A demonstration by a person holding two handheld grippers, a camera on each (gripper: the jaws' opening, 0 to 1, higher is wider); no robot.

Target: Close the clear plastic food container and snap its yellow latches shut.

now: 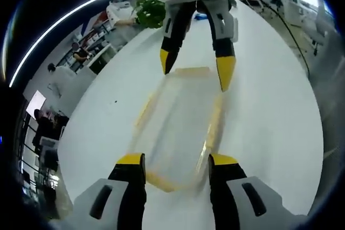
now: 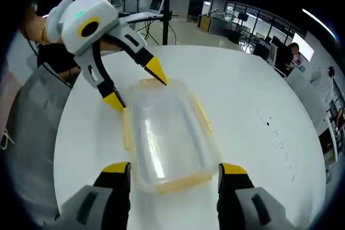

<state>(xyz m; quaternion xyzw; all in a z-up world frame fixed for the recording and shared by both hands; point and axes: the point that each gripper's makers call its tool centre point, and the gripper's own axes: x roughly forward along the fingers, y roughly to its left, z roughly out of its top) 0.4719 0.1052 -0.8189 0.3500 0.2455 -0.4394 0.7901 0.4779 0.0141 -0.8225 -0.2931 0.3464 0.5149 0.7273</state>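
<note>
The clear plastic container point(image 1: 180, 125) lies on the white table point(image 1: 269, 122) with its lid resting on top. Yellow latches point(image 2: 126, 127) run along its sides and ends; I cannot tell if any is snapped down. My left gripper point(image 1: 177, 161) is open, its jaws straddling one short end of the box. At the opposite end my right gripper point(image 1: 195, 68) is also open, with its yellow tips at the container's corners. From the right gripper view, the container point(image 2: 167, 133) lies between the right gripper point(image 2: 174, 168) and the left gripper point(image 2: 136, 85), neither holding anything.
The table is round and white, with bare surface point(image 2: 259, 111) around the box. A person in a grey apron point(image 2: 32, 127) stands at its edge. A green plant point(image 1: 150, 12) sits at the far side. Desks and people fill the office behind.
</note>
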